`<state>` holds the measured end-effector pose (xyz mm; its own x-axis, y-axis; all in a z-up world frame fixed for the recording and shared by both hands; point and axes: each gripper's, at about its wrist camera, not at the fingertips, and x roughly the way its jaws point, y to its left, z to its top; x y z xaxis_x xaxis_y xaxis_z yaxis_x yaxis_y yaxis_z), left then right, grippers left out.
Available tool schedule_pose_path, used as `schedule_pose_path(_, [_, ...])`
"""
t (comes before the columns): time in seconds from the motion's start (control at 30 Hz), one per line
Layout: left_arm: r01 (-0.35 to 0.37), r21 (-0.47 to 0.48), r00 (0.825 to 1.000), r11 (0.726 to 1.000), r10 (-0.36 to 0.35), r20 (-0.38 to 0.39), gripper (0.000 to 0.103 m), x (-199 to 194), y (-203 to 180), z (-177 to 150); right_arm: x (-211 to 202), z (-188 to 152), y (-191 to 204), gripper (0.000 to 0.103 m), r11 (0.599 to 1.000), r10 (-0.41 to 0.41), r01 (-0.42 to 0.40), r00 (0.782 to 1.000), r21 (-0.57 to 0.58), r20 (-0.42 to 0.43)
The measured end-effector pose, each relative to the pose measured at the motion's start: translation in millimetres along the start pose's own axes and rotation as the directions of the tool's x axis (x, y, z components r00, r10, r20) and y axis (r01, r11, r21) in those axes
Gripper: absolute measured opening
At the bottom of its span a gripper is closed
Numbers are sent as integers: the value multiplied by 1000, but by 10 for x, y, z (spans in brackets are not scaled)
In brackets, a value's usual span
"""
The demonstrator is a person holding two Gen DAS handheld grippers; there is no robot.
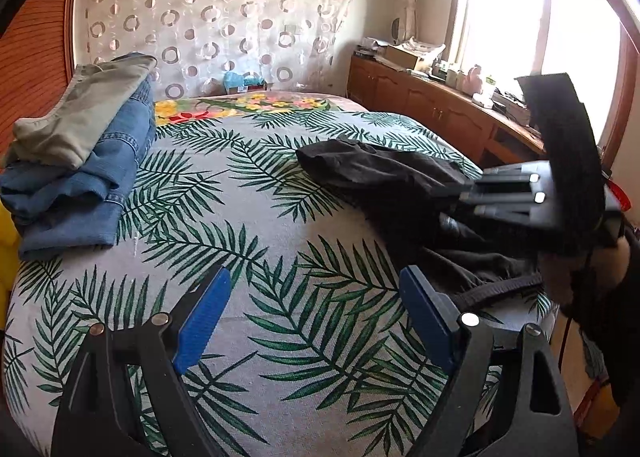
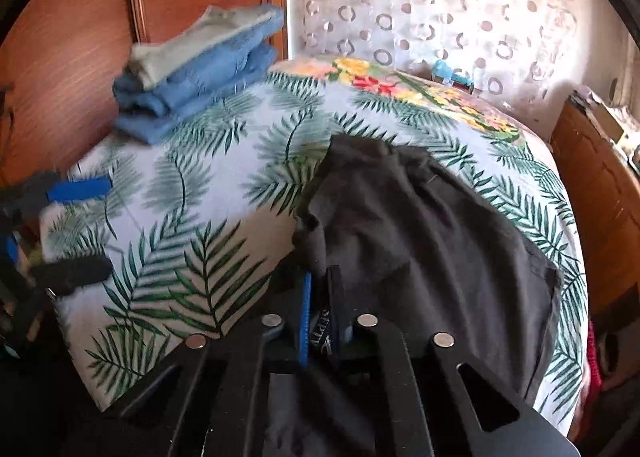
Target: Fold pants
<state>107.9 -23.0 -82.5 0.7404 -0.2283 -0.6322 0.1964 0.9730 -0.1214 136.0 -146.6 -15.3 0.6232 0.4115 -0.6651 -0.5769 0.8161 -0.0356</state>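
Black pants [image 1: 380, 173] lie crumpled on the right side of the leaf-print bedspread [image 1: 248, 257]. In the right wrist view the pants [image 2: 420, 225] spread away from the jaws, and my right gripper [image 2: 320, 289] is shut on their near edge, where a fabric label shows between the blue pads. From the left wrist view, the right gripper [image 1: 460, 209] reaches into the pants from the right. My left gripper [image 1: 316, 277] hovers open over bare bedspread, left of the pants, with nothing between its blue pads. It also shows at the left edge as the left gripper [image 2: 92, 231].
A stack of folded blue jeans [image 1: 100, 173] topped by khaki pants [image 1: 80, 109] sits at the bed's far left, by a wooden panel [image 2: 72, 57]. A wooden cabinet [image 1: 420, 97] with clutter runs under the window on the right. A patterned curtain [image 1: 208, 17] hangs behind the bed.
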Motion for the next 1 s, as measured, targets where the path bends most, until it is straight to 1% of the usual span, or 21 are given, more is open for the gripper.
schedule_pose_path(0.1, [6, 6, 1000, 1000, -6, -6, 87, 12, -33, -12, -120, 33, -112, 5, 1000, -16, 16, 999, 14, 29])
schedule_pose_path(0.17, [8, 13, 1000, 1000, -7, -8, 87, 16, -60, -18, -177, 52, -188, 5, 999, -41, 41, 998, 21, 42])
schedule_pose_path(0.4, [10, 21, 1000, 1000, -10, -10, 87, 20, -94, -21, -291, 101, -521, 5, 992, -116, 112, 991, 59, 67])
schedule_pose_path(0.53, [11, 24, 1000, 1000, -10, -13, 87, 30, -110, -24, -318, 116, -686, 5, 985, -159, 153, 985, 82, 64])
schedule_pose_path(0.7, [10, 31, 1000, 999, -10, -16, 87, 35, -141, -31, -262, 165, -889, 5, 973, -212, 207, 976, 105, 40])
schedule_pose_path(0.8, [10, 29, 1000, 1000, -10, -18, 87, 33, -141, -35, -237, 177, -1008, 5, 964, -233, 225, 972, 143, 34])
schedule_pose_path(0.9, [10, 30, 1000, 999, -10, -17, 87, 34, -144, -38, -250, 171, -1062, 5, 948, -276, 264, 960, 176, 47])
schedule_pose_path(0.97, [12, 33, 1000, 999, -11, -18, 87, 35, -150, -46, -254, 169, -1107, 5, 939, -286, 271, 957, 211, 45])
schedule_pose_path(1.0, [12, 35, 1000, 999, -11, -19, 87, 39, -152, -48, -256, 165, -1102, 6, 940, -276, 260, 960, 220, 46])
